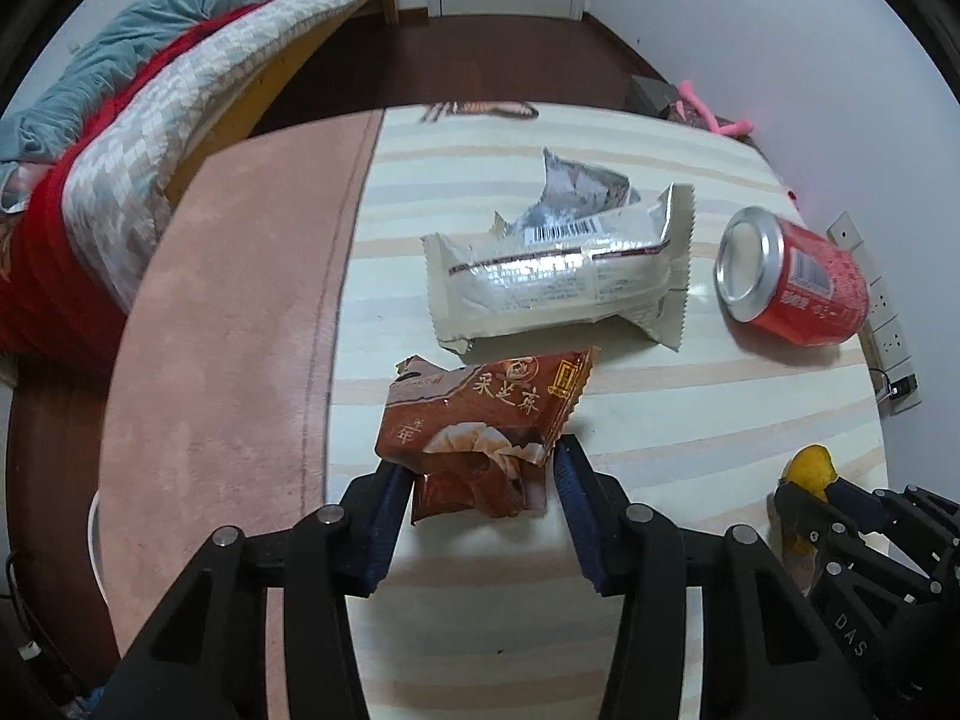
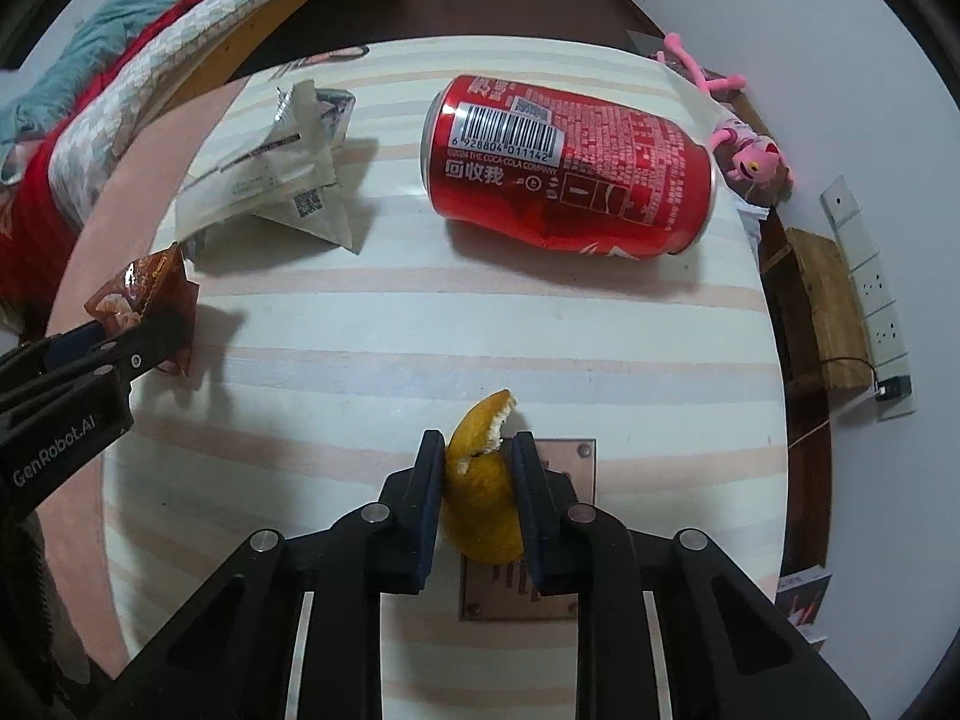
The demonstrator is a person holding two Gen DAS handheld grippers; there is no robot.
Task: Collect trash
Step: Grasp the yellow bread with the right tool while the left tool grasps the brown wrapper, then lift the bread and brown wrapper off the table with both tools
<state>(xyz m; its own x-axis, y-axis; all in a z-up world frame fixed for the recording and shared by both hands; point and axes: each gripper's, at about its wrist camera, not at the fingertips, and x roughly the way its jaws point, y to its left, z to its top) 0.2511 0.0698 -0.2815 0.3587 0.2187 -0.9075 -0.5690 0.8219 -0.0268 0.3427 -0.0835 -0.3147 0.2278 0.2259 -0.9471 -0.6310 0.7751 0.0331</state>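
My left gripper is shut on the lower end of a brown snack wrapper, which lies on the striped table top. The same gripper and wrapper show at the left edge of the right wrist view. Over the table's near side my right gripper is shut on a curled piece of orange peel; that peel also shows at the lower right of the left wrist view. Beyond them lie a white torn wrapper and a dented red soda can on its side.
A pink cloth strip covers the table's left part. A bed with a red and a teal blanket stands to the left. Right of the table are a pink plush toy, a wooden box and a wall power strip.
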